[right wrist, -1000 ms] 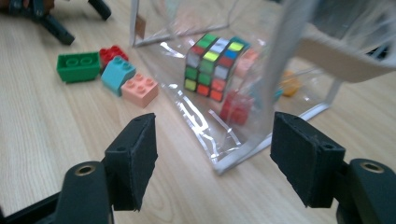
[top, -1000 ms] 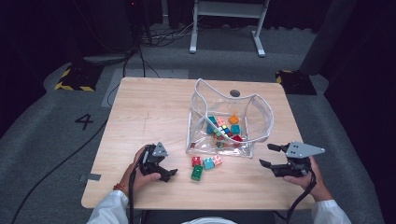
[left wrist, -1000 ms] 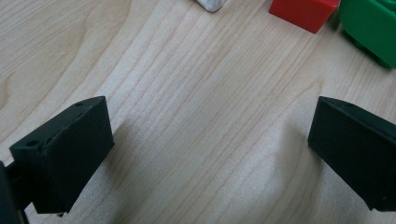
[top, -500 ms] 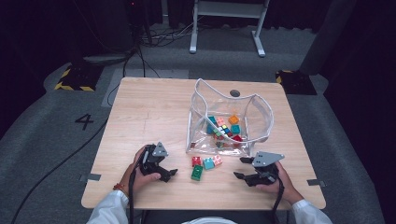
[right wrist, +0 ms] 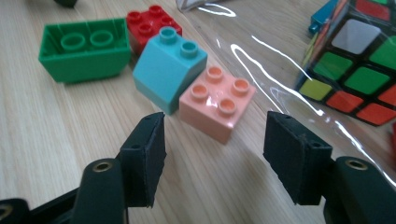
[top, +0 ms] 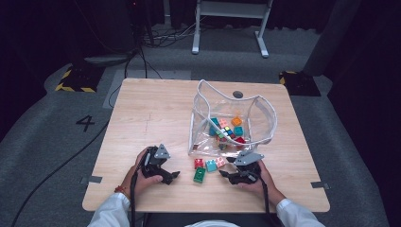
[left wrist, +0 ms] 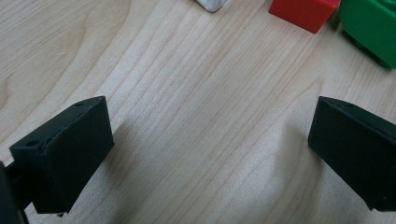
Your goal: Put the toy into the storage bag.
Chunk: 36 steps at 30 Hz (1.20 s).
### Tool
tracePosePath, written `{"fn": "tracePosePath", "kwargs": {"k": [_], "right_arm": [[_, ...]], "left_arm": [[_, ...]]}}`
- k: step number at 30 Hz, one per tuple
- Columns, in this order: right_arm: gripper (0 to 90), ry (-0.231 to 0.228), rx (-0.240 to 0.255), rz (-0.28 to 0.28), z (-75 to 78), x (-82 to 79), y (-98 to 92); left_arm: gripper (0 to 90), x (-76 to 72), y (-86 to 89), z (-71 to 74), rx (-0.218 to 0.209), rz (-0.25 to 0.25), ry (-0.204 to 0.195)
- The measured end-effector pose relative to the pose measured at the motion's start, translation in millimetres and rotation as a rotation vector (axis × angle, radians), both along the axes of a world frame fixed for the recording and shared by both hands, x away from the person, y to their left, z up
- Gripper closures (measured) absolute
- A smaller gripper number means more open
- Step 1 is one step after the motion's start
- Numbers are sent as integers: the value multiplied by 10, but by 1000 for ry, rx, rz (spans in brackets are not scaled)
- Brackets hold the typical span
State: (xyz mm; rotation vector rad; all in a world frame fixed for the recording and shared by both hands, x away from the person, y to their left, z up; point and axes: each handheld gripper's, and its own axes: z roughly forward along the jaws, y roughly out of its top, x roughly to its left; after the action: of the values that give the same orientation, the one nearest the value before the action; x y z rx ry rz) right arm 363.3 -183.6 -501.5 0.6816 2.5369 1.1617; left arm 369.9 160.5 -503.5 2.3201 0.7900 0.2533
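High view: a person at a wooden table (top: 156,113) works two hand-held grippers beside a clear plastic bag (top: 231,124) that holds bricks and a puzzle cube (top: 226,134).
Right gripper (top: 226,175): now at the near edge of the loose bricks, jaws pointing left toward them; a second ago it sat well to the right, near the table's right edge.
Right jaws: apart with nothing between the pads, having just been closing; they line up on the pink brick (right wrist: 218,101) just ahead.
Loose bricks: pink brick (top: 220,162), teal brick (top: 211,165), red brick (top: 199,163) and green brick (top: 199,175) cluster on bare wood just near of the bag's mouth; none has shifted since the earlier frames.
Left gripper (top: 174,176): parked left of the green brick, same spot as before; jaws stand wide over bare table, empty.
Left gripper view: red brick (left wrist: 303,13) and green brick (left wrist: 369,28) lie at the far right edge.
Reading: the right hand's approach looks finished, and a pinch on the pink brick seems the likely next step toward bagging it.
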Motion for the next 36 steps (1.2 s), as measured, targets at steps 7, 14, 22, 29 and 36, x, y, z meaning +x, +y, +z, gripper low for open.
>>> {"fn": "tracePosePath", "kwargs": {"k": [7,14,22,29,36], "right_arm": [[409,-20,-8,-2,-9,68,137],[518,-6,-3,-23,-5,77,138],[591,-8,3,-9,-6,81,113],[593,-12,7,-1,-7,64,78],[594,6,19,-5,43,8,-77]], "left_arm": [[1,-1,-1,-1,0,1,-1],[1,0,-1,-1,-1,0,-1],[1,-1,-1,-1,-1,0,-1],[1,-1,-1,-1,-1,0,-1],[2,1,1,1,2,-4,-3]]}}
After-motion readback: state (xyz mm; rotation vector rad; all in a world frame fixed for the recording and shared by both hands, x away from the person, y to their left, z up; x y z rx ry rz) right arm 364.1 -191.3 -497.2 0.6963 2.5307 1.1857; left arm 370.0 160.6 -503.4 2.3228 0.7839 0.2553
